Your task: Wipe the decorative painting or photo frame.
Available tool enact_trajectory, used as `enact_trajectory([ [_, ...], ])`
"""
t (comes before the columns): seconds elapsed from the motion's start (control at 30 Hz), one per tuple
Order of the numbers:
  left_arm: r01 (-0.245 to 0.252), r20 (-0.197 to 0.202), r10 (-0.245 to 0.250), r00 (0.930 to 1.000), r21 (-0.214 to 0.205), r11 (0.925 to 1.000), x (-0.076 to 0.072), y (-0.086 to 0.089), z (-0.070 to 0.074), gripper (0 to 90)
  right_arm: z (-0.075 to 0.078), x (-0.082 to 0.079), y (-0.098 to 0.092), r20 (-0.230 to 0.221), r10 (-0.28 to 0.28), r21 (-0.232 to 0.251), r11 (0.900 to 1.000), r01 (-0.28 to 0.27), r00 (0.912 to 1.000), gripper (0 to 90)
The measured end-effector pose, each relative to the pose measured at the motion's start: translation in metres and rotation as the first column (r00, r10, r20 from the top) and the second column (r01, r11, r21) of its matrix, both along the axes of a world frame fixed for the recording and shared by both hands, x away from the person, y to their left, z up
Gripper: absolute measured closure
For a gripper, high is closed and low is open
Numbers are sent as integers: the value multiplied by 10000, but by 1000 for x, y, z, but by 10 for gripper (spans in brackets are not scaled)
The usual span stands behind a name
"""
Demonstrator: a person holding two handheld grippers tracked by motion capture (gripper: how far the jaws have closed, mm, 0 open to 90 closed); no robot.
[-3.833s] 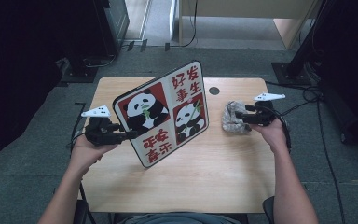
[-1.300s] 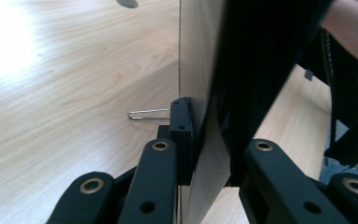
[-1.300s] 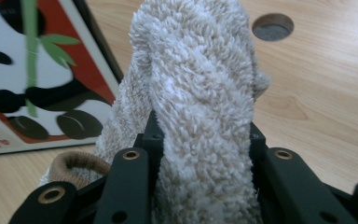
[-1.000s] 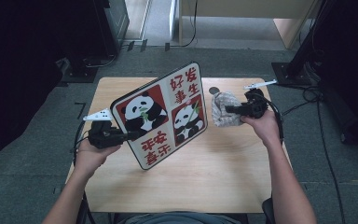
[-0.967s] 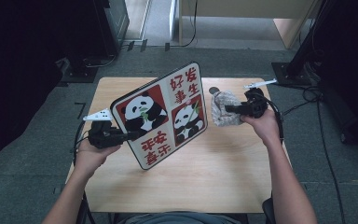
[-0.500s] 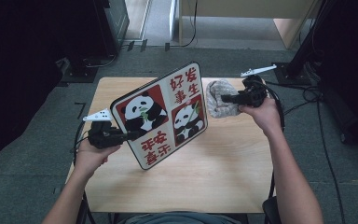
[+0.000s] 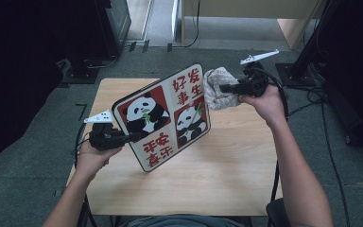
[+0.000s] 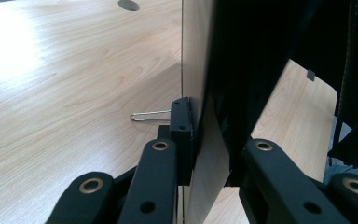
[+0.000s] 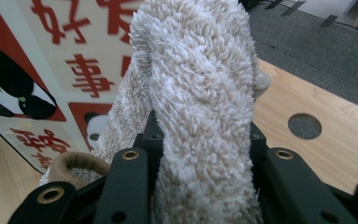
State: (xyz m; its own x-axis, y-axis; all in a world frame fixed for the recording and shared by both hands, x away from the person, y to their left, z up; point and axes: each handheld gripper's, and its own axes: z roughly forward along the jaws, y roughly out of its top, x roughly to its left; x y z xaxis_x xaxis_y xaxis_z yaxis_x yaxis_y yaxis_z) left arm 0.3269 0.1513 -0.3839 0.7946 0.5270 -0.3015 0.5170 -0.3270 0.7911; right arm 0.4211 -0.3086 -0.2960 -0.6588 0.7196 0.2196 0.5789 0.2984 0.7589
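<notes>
Your left gripper (image 7: 131, 137) is clamped on the panda board's (image 7: 163, 116) edge at its 9 o'clock, holding it tilted above the counter (image 7: 227, 165). Your right gripper (image 7: 223, 88) pinches the fluffy cloth (image 7: 217, 87), raised just off the board's 2 o'clock corner.

The panda board (image 7: 163, 118) carries red Chinese characters. In the high view, its panel at 12 o'clock reads 好发事生, and the panel at 6 o'clock reads 平安喜乐. In the right gripper view, red characters show on the same board (image 9: 51, 56), where only 事 is clearly readable.
</notes>
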Motion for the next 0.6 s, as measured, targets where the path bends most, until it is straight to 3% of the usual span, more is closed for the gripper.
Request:
enact_trajectory([
  [0.3, 44, 10, -44, 10000, -57, 10000, 1, 1, 0, 806, 35, 4, 24, 584, 333, -29, 9994, -332, 9977, 652],
  [0.47, 69, -24, -69, 10000, -79, 9999, 1, 1, -1, 807, 46, 6, 33, 811, 393, -40, 9992, -391, 9959, 652],
  [0.6, 95, -43, -95, 9999, -58, 9999, 2, 2, -1, 807, 45, 8, 44, 786, 503, -272, 9985, -483, 9956, 652],
])
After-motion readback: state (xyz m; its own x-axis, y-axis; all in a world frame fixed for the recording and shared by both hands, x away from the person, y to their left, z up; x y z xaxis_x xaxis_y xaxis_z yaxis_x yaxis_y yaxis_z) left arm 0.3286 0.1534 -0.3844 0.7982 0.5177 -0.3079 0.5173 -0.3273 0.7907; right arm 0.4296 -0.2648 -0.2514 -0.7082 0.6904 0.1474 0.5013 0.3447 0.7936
